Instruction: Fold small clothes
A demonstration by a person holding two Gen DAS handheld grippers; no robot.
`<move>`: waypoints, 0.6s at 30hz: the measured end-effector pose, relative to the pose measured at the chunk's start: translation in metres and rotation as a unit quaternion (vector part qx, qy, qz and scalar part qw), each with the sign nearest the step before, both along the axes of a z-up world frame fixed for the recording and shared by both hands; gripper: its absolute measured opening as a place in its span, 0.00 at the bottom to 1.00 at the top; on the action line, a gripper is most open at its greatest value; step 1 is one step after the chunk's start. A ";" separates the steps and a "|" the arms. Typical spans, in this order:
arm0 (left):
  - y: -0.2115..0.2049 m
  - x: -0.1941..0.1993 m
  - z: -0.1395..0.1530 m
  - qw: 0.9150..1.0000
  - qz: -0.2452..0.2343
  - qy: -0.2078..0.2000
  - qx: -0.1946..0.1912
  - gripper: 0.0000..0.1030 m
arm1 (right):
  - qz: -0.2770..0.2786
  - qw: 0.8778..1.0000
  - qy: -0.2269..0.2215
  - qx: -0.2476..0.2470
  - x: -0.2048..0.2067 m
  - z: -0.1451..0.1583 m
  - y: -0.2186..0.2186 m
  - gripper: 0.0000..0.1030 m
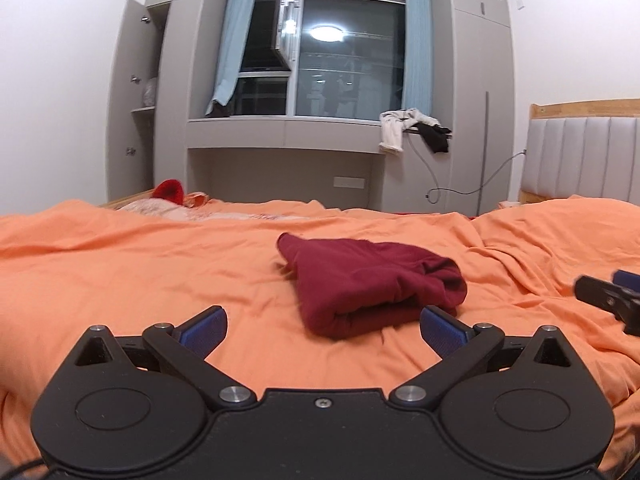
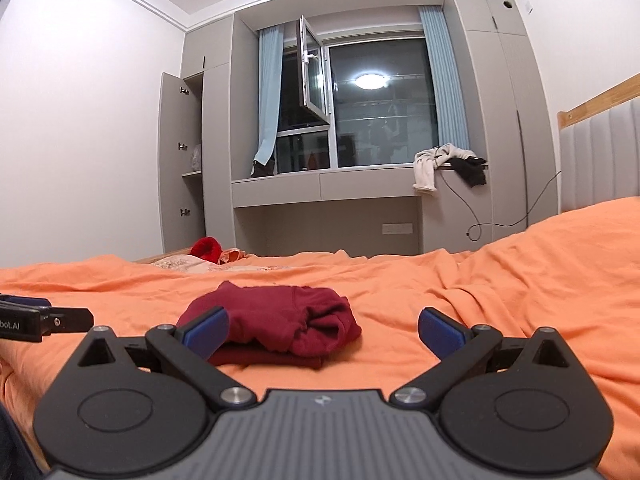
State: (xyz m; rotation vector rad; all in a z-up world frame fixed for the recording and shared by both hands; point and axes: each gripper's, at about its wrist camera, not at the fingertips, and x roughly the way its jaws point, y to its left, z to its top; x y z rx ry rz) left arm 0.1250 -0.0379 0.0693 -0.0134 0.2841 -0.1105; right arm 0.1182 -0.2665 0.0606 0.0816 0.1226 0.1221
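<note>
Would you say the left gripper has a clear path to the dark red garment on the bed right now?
Probably yes. The left gripper is open, and the dark red garment lies just ahead of its fingers on the orange bedsheet, with nothing between them.

The dark red garment (image 1: 372, 284) lies folded into a compact bundle on the orange bedsheet (image 1: 140, 272), about mid-bed and well short of the sheet's far edge. It rests flat — layers stacked, a smooth folded edge along the near side. The right end is bunched, its layers curling open into loose rolls; the far left corner tapers to a point. In the right wrist view the garment (image 2: 280, 320) sits low, with wrinkled sheet (image 2: 520, 280) to its right.
</note>
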 end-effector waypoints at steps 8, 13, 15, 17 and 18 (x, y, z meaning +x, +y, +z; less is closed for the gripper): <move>0.006 -0.031 -0.017 1.000 0.020 0.002 0.004 0.99 | -0.014 1.000 0.001 -0.017 -0.040 -0.015 0.016 1.00; 0.007 -0.034 -0.021 1.000 0.022 0.010 0.009 0.99 | -0.008 1.000 0.014 -0.009 -0.040 -0.020 0.019 1.00; 0.008 -0.033 -0.021 1.000 0.025 0.012 0.009 0.99 | -0.015 1.000 0.016 -0.010 -0.038 -0.020 0.018 1.00; 0.010 -0.032 -0.022 1.000 0.027 0.014 0.005 0.99 | -0.014 1.000 0.015 -0.006 -0.038 -0.021 0.017 1.00; 0.010 -0.032 -0.022 0.999 0.029 0.015 0.004 0.99 | -0.014 1.000 0.015 -0.005 -0.038 -0.021 0.017 1.00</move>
